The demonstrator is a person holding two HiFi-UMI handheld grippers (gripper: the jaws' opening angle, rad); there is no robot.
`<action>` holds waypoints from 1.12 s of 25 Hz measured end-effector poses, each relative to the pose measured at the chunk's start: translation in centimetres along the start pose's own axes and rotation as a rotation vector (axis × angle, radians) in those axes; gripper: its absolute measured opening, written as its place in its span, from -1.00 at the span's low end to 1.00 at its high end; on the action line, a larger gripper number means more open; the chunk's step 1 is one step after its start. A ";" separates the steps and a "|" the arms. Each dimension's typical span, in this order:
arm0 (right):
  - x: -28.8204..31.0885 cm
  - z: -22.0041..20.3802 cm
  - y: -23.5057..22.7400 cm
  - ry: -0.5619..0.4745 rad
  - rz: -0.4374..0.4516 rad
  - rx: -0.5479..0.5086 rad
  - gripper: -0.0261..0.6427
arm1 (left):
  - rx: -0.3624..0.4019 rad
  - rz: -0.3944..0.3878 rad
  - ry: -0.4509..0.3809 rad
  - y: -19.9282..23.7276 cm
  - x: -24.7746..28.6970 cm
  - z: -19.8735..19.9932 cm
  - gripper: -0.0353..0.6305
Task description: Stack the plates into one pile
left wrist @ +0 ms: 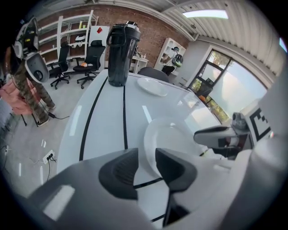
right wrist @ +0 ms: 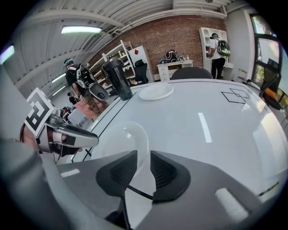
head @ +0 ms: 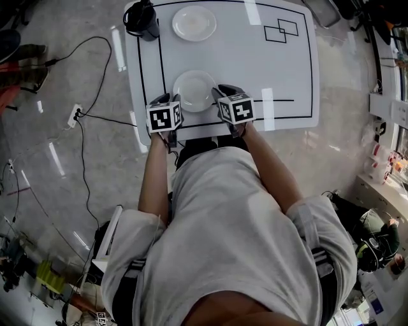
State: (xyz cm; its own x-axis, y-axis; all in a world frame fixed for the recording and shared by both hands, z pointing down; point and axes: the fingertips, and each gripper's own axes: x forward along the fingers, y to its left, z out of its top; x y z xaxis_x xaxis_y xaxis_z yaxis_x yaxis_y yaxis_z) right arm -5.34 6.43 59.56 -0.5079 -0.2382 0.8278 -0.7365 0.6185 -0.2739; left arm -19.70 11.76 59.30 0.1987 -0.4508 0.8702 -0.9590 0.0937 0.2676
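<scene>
On the far left corner of the white table point(head: 290, 70) a black bottle point(head: 141, 19) stands upright. Just right of it, along the far edge, the far plate point(head: 194, 23) lies flat with its hollow side up.

Toward the near edge, the left gripper point(left wrist: 146, 157) points steeply down at the table. Its jaws are parted, with a clear gap between the pads. In the left gripper view the left rim of the near plate point(head: 193, 89) shows through that gap, and neither pad appears to press on it.

The near plate lies flat on the table, face up, inside the black lines point(head: 162, 63) drawn on the top. It is well apart from the far plate. Being round, it has no long axis, and its rim is level all round.

At its right side the right gripper point(right wrist: 143, 164) also angles down, mirroring the other. Its jaws are apart as well, though less widely. The plate's right rim rises into the gap, with daylight on both sides of it.

Farther right, a pair of overlapping rectangles point(head: 280, 30) is drawn near the table's far corner.
</scene>
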 end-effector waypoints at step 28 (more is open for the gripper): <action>-1.9 2.8 -0.1 -0.071 -0.031 -0.073 -0.81 | 0.063 0.008 -0.099 -1.5 -1.0 3.1 -0.73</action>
State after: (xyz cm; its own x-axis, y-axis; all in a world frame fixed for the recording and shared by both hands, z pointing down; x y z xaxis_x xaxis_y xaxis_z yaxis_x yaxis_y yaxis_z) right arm -5.57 4.67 56.67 -0.5173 -0.3089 0.7981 -0.7191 0.6625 -0.2096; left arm -19.11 9.32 56.71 0.1730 -0.5360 0.8263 -0.9719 0.0429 0.2313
